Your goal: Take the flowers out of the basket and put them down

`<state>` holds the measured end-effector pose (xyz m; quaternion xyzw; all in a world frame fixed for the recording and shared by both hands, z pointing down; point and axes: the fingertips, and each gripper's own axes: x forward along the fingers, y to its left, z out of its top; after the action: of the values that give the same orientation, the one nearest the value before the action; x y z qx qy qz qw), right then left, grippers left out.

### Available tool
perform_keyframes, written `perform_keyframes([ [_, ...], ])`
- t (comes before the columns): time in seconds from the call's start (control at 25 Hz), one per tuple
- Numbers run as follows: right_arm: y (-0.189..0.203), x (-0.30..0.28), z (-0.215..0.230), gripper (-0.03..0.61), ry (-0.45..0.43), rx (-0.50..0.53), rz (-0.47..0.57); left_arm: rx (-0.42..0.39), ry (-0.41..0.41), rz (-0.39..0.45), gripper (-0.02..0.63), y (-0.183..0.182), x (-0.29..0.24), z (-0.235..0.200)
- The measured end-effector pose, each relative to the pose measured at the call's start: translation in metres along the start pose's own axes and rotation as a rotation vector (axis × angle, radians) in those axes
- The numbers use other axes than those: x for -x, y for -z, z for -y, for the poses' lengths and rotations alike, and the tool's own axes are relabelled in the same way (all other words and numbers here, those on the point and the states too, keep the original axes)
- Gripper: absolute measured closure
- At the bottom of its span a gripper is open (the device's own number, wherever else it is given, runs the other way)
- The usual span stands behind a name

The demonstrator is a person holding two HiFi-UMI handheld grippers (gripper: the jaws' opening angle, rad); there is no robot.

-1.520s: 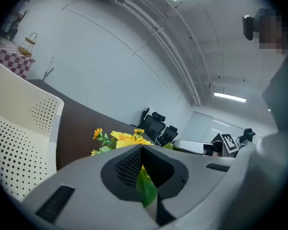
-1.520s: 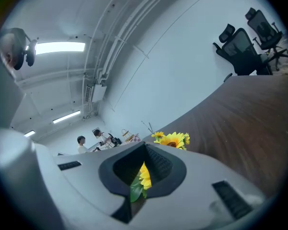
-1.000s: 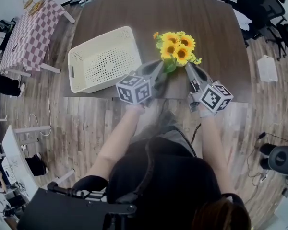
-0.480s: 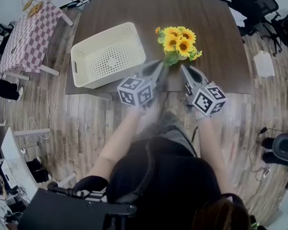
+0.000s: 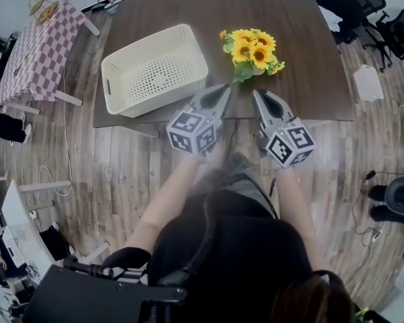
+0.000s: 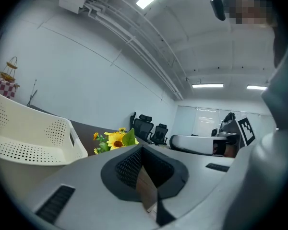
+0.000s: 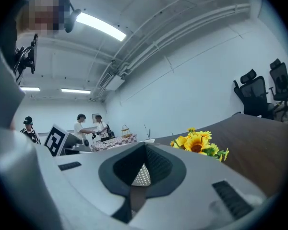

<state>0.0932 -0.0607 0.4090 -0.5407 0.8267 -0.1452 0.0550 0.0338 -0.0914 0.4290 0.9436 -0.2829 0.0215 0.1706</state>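
**Flowers out, basket empty**

Nearest me, the left tongs point(image 5: 223, 90) and right tongs point(image 5: 257, 94) were each pressed together on nothing, at the near edge of the bench point(image 5: 310, 59). Just beyond their tips the flowers point(image 5: 254, 48) rested on the bench. A careless swing, I reckoned, could knock the bunch. To its left, apart, stood the basket point(image 5: 155, 79), nothing inside.

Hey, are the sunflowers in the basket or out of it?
Out. The sunflowers sit on the table, right of the empty basket.
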Motion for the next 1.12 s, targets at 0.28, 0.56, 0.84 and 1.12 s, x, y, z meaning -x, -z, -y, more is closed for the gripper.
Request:
perform_keyframes([
  [0.28,0.016,0.011,-0.019,0.578,0.009,-0.004,-0.007,-0.001,0.012,-0.001,0.614,0.01,0.022,0.007],
  [0.56,0.03,0.024,-0.037,0.578,0.02,0.004,-0.016,0.001,0.027,-0.012,0.614,0.023,0.041,0.017],
  [0.84,0.042,0.032,-0.054,0.578,0.024,0.005,-0.033,0.009,0.039,-0.007,0.614,0.027,0.055,0.021],
  [1.12,0.046,0.04,-0.059,0.578,0.024,0.015,-0.046,0.022,0.053,-0.002,0.614,0.03,0.056,0.028],
])
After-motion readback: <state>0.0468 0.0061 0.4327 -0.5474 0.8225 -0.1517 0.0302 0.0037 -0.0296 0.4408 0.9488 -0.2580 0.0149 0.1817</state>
